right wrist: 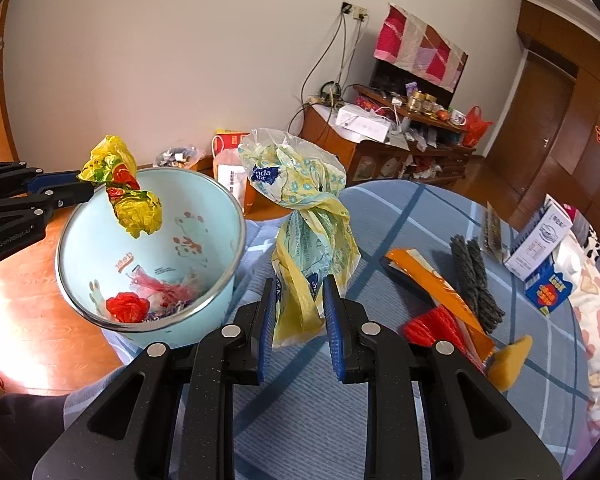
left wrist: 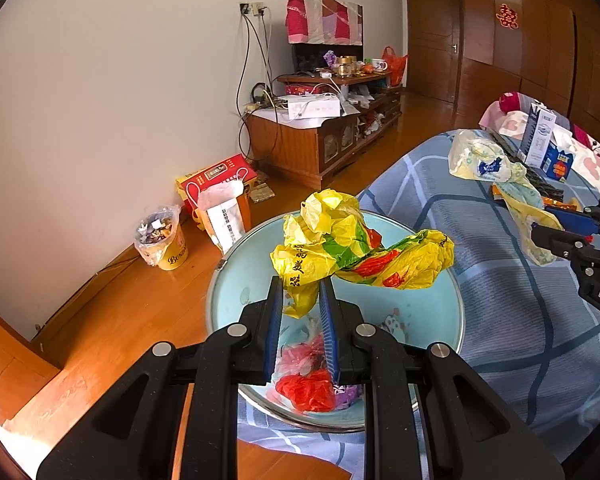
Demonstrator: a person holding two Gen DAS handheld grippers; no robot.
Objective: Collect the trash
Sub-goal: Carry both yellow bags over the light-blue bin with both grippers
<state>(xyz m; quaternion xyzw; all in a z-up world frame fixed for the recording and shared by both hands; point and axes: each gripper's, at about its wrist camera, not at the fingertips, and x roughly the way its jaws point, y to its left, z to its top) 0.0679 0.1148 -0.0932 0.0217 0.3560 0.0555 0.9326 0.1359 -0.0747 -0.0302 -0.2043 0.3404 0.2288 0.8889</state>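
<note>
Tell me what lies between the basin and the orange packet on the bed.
Right wrist view: the pale printed bag, hanging from the right gripper, hangs between the basin and orange packet.

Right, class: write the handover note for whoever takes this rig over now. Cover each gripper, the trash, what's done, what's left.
Left gripper: shut on the yellow bag, held above the basin.
Right gripper: shut on the pale printed bag, lifted over the bed, beside the basin.
Done: red wrappers already lie in the basin.
Left: drop both bags in, then collect the orange packet, red scrap and yellow sponge from the bed.
</note>
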